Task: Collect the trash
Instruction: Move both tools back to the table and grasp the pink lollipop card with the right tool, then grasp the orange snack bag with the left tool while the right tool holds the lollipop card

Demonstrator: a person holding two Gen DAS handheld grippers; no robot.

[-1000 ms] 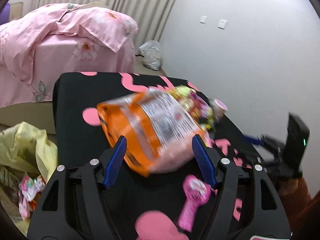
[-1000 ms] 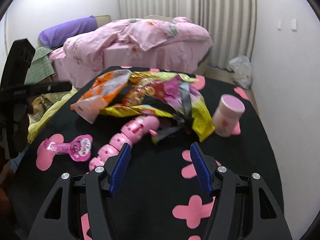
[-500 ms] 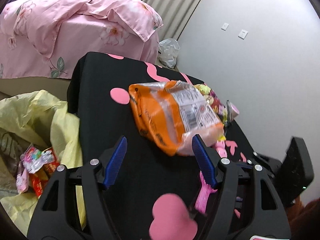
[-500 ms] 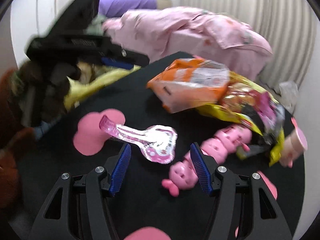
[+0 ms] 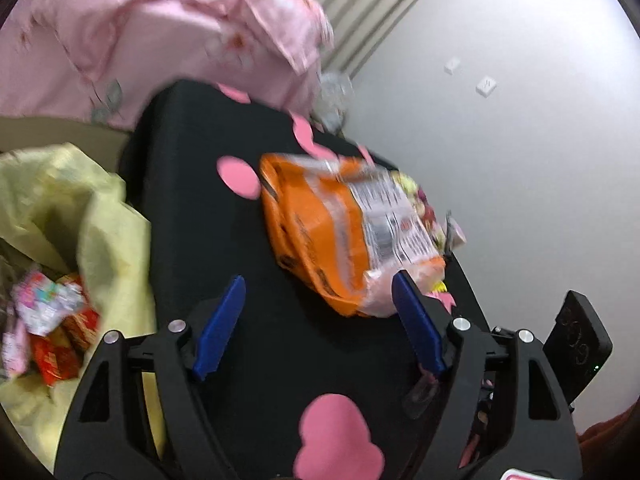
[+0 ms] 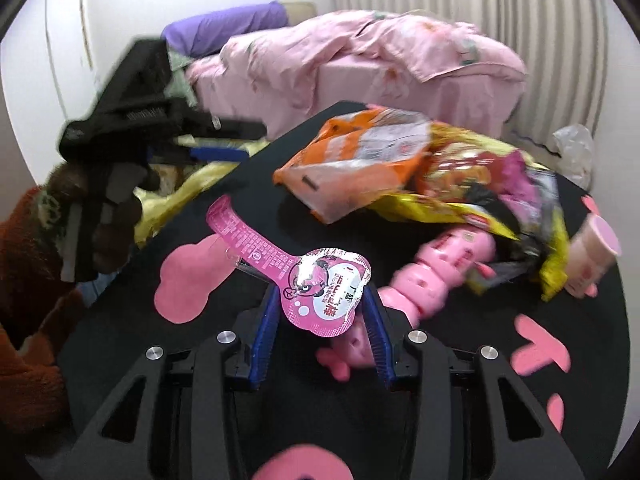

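Observation:
An orange snack bag (image 5: pixel 332 232) lies on the black table (image 5: pixel 192 184), its near end beside one fingertip of my left gripper (image 5: pixel 319 276). That gripper's jaws are opening with nothing between them. My right gripper (image 6: pixel 320 294) is closing on a pink lollipop wrapper (image 6: pixel 320 296), and its pads meet the edges of the round head. The wrapper's long tail points away to the left. Behind it lie the orange snack bag (image 6: pixel 360 148), a heap of yellow wrappers (image 6: pixel 480 184), a pink segmented package (image 6: pixel 432 276) and a pink cup (image 6: pixel 592 256).
A yellow trash bag (image 5: pixel 60 208) stands open left of the table with wrappers (image 5: pixel 52 320) inside. A bed with pink bedding (image 6: pixel 360 60) stands beyond the table. In the right wrist view a gloved hand (image 6: pixel 100 220) holds the left gripper (image 6: pixel 228 140) over the table's left edge.
The left gripper drew back and left from the orange bag, bringing the yellow bag further into view. The right gripper swung left to the pink wrapper and narrowed its jaws around it.

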